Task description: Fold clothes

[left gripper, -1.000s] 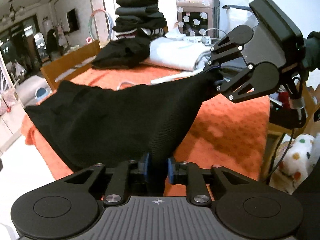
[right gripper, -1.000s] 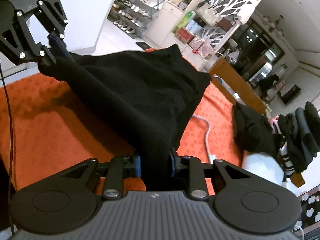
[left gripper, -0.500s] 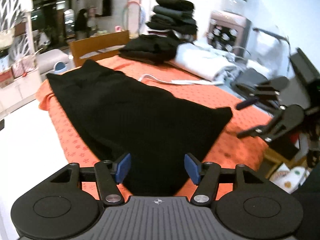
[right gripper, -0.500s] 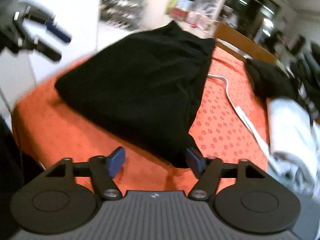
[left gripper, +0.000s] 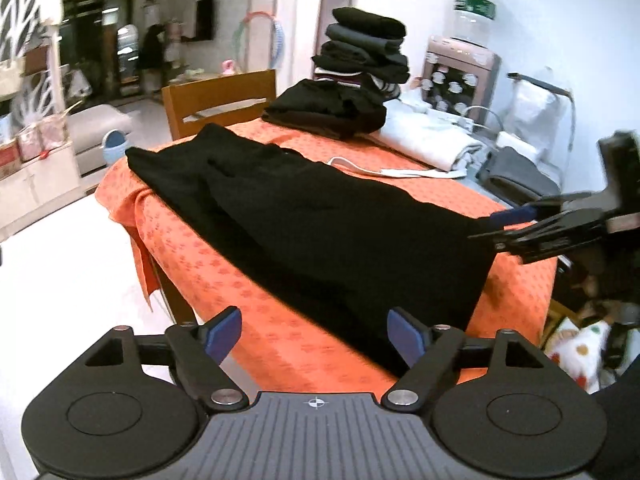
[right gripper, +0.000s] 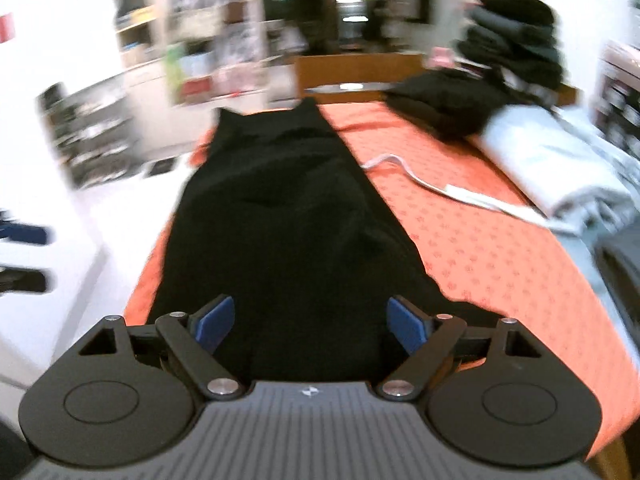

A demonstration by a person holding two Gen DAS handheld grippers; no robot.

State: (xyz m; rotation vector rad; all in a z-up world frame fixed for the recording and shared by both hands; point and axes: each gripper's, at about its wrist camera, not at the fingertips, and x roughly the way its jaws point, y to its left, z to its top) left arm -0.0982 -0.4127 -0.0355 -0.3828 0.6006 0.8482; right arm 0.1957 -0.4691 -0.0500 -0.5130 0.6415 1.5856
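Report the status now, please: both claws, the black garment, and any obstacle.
Left claw open, empty. Right claw open, empty. Black garment flat on orange tablecloth, unfolded. White cable beside it, not on it.

The left wrist view looks from a near corner diagonally across the table [left gripper: 516, 280], low and close, with the right gripper [left gripper: 508, 224] at the right edge. The right wrist view, blurred, looks lengthwise down the table [right gripper: 500, 248] from its end. Both share the black garment [left gripper: 320, 224] [right gripper: 280, 216], the stacked clothes [left gripper: 364, 48] [right gripper: 512, 36] and the chair [left gripper: 220, 100] [right gripper: 356, 68].
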